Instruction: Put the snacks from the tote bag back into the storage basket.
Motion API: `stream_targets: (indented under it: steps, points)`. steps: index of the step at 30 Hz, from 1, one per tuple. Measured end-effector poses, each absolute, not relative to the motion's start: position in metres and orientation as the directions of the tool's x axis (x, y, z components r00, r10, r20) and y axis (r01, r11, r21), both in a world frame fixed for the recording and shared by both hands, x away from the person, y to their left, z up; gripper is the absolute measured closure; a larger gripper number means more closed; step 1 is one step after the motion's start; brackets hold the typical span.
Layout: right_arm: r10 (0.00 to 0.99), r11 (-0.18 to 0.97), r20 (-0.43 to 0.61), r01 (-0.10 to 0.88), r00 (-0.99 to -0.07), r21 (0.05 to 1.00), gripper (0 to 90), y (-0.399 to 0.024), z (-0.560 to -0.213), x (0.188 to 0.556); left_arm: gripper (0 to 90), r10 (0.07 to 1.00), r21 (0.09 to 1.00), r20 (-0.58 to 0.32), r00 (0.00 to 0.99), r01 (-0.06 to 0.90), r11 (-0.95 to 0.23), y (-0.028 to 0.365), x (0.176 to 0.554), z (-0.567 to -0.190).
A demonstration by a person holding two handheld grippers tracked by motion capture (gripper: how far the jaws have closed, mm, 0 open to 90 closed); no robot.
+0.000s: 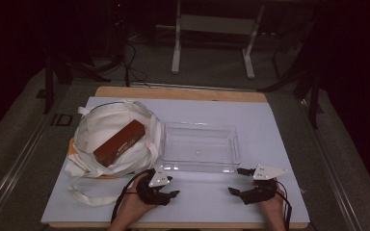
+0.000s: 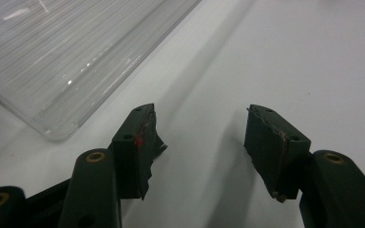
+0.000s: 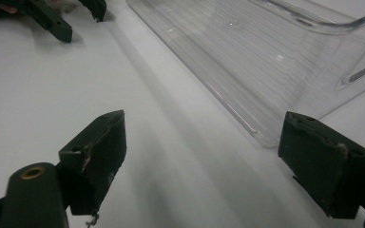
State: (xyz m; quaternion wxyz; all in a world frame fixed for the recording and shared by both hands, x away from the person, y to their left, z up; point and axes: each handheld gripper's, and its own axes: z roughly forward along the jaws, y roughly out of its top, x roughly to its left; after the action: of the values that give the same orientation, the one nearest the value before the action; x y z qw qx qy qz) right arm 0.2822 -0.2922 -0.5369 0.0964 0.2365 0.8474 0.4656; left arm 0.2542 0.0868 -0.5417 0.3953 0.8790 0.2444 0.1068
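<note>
high view: a person's two hands rest at the near edge of a white-covered table, each holding a black two-jaw gripper. the left gripper lies low over the sheet with its jaws spread and nothing between them, its grey three-cornered plate on top; the left gripper view confirms the gap, the worn black pads standing well apart above bare white surface. the right gripper sits just to the right, likewise spread and empty, its jaws pointing left toward the other tool; in the right gripper view its two pads are wide apart over the sheet, and the left gripper's jaw tips appear farther off at the top left. just beyond both tools stands a clear rectangular plastic tray, empty, its near wall close to the left gripper's plate and near the right gripper's upper jaw; neither tool touches it. its ribbed transparent corner shows just ahead of the jaws in the left gripper view and beside the right-hand pad in the right gripper view. left of the tray, touching or almost touching its side, lies a crumpled white cloth tote bag, straps trailing toward the near edge. a reddish-brown rectangular box lies slantwise on top of the bag.
</note>
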Motion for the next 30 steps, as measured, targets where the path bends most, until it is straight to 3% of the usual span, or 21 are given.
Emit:
stream_targets:
  steps: [18, 30]
  points:
    - [0.491, 0.458, 0.052, 0.308, -0.87, 0.834, 16.6, -0.292, -0.537, 0.282, 44.7, 0.505, 0.736, 0.023, 0.863, 0.327, -0.593, 0.084, 0.251, -0.539]
    - [0.504, 0.47, 0.029, 0.302, -0.863, 0.829, 20.6, -0.29, -0.537, 0.281, 44.6, 0.483, 0.728, 0.072, 0.873, 0.285, -0.624, 0.089, 0.246, -0.515]
